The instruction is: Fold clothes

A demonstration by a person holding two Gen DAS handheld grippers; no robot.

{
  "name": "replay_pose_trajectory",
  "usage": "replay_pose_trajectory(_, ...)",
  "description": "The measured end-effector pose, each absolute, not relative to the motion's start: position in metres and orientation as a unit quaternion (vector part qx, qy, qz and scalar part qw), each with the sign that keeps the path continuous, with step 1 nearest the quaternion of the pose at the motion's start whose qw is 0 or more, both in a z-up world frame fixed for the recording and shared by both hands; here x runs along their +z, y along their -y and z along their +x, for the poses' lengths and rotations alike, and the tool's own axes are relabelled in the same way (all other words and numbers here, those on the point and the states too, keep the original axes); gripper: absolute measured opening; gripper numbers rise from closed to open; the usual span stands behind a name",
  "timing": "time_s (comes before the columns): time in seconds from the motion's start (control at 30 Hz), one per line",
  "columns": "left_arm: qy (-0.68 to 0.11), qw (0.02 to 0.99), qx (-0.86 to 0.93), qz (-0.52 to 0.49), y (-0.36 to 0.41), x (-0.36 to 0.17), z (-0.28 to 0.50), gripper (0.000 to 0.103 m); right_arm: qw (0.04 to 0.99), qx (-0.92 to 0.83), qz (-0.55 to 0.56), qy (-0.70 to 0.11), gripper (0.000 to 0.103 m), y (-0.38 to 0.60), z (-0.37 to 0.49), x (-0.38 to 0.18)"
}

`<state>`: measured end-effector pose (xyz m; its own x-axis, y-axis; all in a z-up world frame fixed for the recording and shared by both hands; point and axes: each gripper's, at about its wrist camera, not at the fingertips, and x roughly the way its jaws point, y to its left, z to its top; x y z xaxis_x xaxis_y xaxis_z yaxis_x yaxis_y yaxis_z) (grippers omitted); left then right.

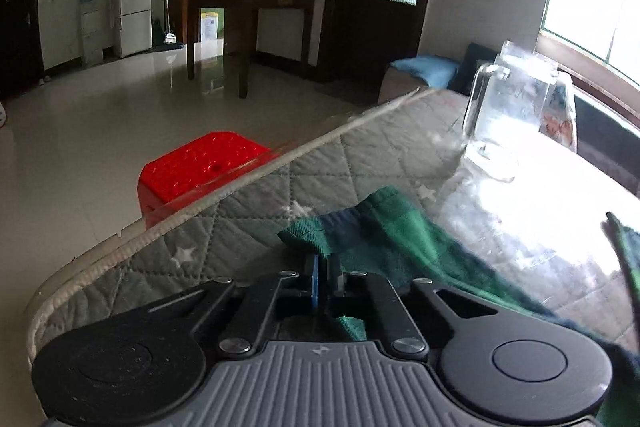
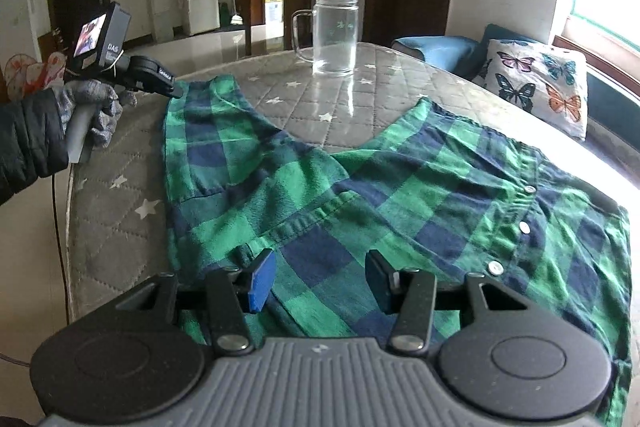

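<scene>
Left wrist view
Left gripper (image 1: 323, 277): its fingers are pressing together on a fold of the green and navy plaid shirt (image 1: 384, 231), low over the worktop (image 1: 248, 219).
Shirt: it is lying on the quilted star-print cover, trailing from the fingers toward the right edge of the view.
Glass mug (image 1: 508, 111): it is standing upright farther along the worktop, apart from the shirt.
Red stool (image 1: 200, 167): it is sitting on the floor just past the worktop's edge.

Right wrist view
Right gripper (image 2: 322, 281): its fingers are standing wide apart, hovering over the shirt's near edge and holding nothing.
Shirt (image 2: 360, 195): it is spreading across the near half of the worktop (image 2: 116, 211), button placket toward the right.
Left gripper (image 2: 176, 91): a gloved hand (image 2: 94, 111) is holding it at the shirt's far left corner.
Glass mug (image 2: 334, 35): it is standing near the far edge.
Butterfly cushion (image 2: 536, 83): it is leaning beyond the worktop's right side.
</scene>
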<state>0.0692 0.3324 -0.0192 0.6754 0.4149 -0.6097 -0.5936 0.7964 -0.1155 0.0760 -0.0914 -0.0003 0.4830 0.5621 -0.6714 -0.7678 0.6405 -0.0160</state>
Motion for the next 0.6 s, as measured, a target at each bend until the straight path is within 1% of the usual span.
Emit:
replay_pose_trajectory(0.17, -0.242, 0.929, 0.23, -0.161, -0.299, 0.016, 0.052, 0.003, 0.857, 0.377, -0.125, -0.33, 0.05, 0.114, 0.082, 0.008)
replay_pose_trajectory(0.33, -0.2, 0.962, 0.122, -0.14, -0.229, 0.057, 0.037, 0.003, 0.866, 0.36, -0.089, -0.336, 0.05, 0.137, 0.088, 0.016)
replay_pose_trajectory(0.47, -0.189, 0.974, 0.028, -0.125, -0.17, 0.072, 0.031, 0.003, 0.873, 0.349, -0.047, -0.338, 0.049, 0.164, 0.093, 0.025)
replay_pose_trajectory(0.6, -0.185, 0.974, -0.072, -0.105, -0.106, 0.074, 0.021, 0.003, 0.877, 0.34, -0.001, -0.34, 0.049, 0.191, 0.099, 0.032)
